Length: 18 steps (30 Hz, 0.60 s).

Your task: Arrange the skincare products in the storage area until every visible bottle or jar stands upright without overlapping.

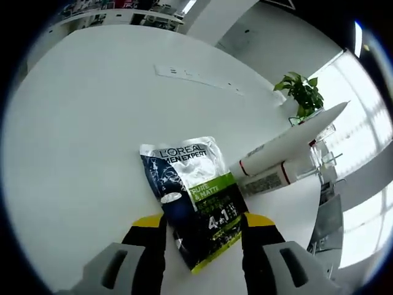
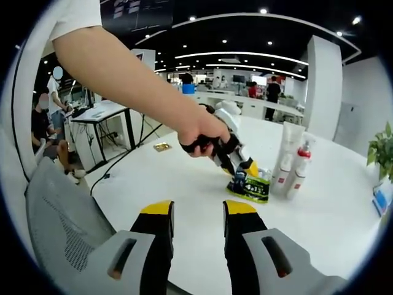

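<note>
A dark blue and green L'Oreal Men Expert pouch (image 1: 196, 196) lies flat on the white table (image 1: 80, 123). My left gripper (image 1: 204, 222) is open, one yellow-tipped jaw on each side of the pouch's near end. Beyond the pouch are a tall white tube (image 1: 288, 141) and a smaller white bottle with a red band (image 1: 270, 179). In the right gripper view a person's hand holds the left gripper (image 2: 241, 169) down over the pouch (image 2: 250, 186); the tall tube (image 2: 288, 153) and red-banded bottle (image 2: 299, 171) stand upright beside it. My right gripper (image 2: 198, 210) hangs open near the table's edge, holding nothing.
A potted plant (image 1: 301, 92) stands behind the tubes near the table's far side. A grey mesh chair (image 2: 61, 227) sits close by my right gripper. A desk (image 2: 104, 114) with cables and several people are in the background office.
</note>
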{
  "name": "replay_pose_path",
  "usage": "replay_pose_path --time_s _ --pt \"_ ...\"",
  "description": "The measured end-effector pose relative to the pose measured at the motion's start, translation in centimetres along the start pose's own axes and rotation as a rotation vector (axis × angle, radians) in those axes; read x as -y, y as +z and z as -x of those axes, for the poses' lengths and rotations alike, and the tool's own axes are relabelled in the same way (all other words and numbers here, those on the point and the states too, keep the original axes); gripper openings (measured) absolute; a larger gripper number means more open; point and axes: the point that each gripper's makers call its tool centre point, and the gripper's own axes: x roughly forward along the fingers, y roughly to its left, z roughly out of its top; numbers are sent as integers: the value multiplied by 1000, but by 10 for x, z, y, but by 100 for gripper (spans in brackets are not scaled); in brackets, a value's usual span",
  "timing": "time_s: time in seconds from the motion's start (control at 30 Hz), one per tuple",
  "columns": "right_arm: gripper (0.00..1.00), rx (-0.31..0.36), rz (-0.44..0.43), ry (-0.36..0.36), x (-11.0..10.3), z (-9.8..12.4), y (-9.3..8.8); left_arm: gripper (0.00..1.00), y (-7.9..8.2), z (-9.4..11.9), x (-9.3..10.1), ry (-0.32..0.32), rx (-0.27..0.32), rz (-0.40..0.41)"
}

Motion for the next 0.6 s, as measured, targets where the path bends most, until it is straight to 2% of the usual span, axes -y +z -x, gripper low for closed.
replay_pose_path --time_s 0.23,0.33,0.47,0.6 --pt "30 1 12 -8 1 0 0 53 3 20 -3 5 36 -9" --pt "31 -2 24 -12 1 1 0 52 2 33 -8 15 72 -55" --pt "32 -2 37 -11 0 1 -1 52 -6 45 -17 21 82 -76" --pt "37 -29 34 -2 -2 -2 -6 53 -21 56 -23 17 78 -137"
